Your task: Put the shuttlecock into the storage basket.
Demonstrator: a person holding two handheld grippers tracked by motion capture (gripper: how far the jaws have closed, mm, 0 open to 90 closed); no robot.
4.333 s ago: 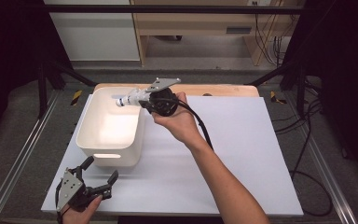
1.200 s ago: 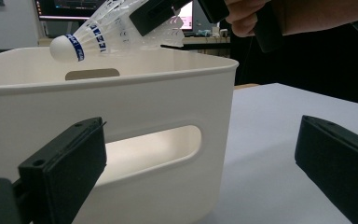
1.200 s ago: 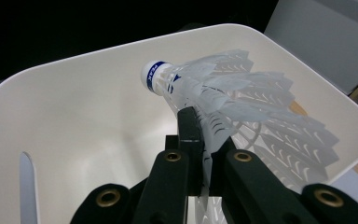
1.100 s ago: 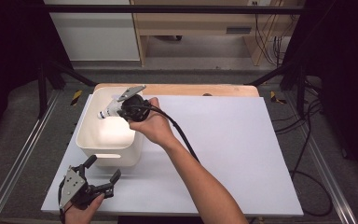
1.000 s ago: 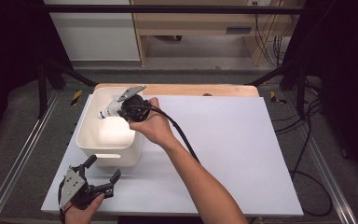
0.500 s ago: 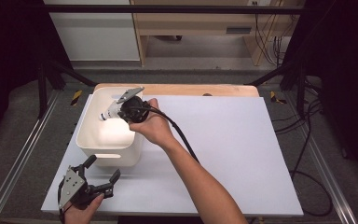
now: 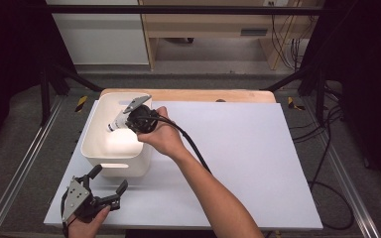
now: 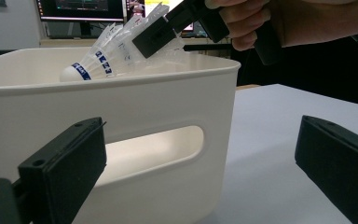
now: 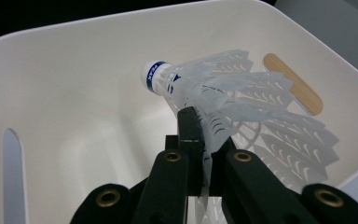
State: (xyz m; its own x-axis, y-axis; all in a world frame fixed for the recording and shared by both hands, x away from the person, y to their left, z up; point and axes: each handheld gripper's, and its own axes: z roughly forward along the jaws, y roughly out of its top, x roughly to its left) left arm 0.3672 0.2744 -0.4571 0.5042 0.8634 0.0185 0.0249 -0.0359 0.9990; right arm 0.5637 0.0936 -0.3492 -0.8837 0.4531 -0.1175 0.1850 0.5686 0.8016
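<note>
- Fingers (image 9: 200, 140) of right gripper (image 7: 140, 119) clamped on feather skirt of shuttlecock (image 9: 223, 105); thin white feathers pinched between black pads, cork nose pointing away from gripper.
- Shuttlecock held above open mouth of white bin (image 7: 104, 153), cork end tipped down toward interior; clear of bin floor, apparently not touching walls.
- Bin standing near left edge of tabletop (image 7: 258, 163), toward far left corner; handle slot facing near side.
- Left gripper (image 7: 92, 198) resting at near left corner of tabletop, fingers apart, nothing between them; bin wall just ahead in left gripper view.
- Judged step: release of shuttlecock into bin.
- Risks, as judged:
  - feathers crushed or bent by pinch on skirt rather than on cork; likely cause, grip force on fragile vanes.
  - feather snagging on pad at opening, shuttlecock dragged out with gripper on withdrawal.
  - light body drifting or bouncing on drop; release near rim could send it over bin wall onto tabletop.
  - hand or cable knocking bin rim, shifting lightweight bin.
</note>
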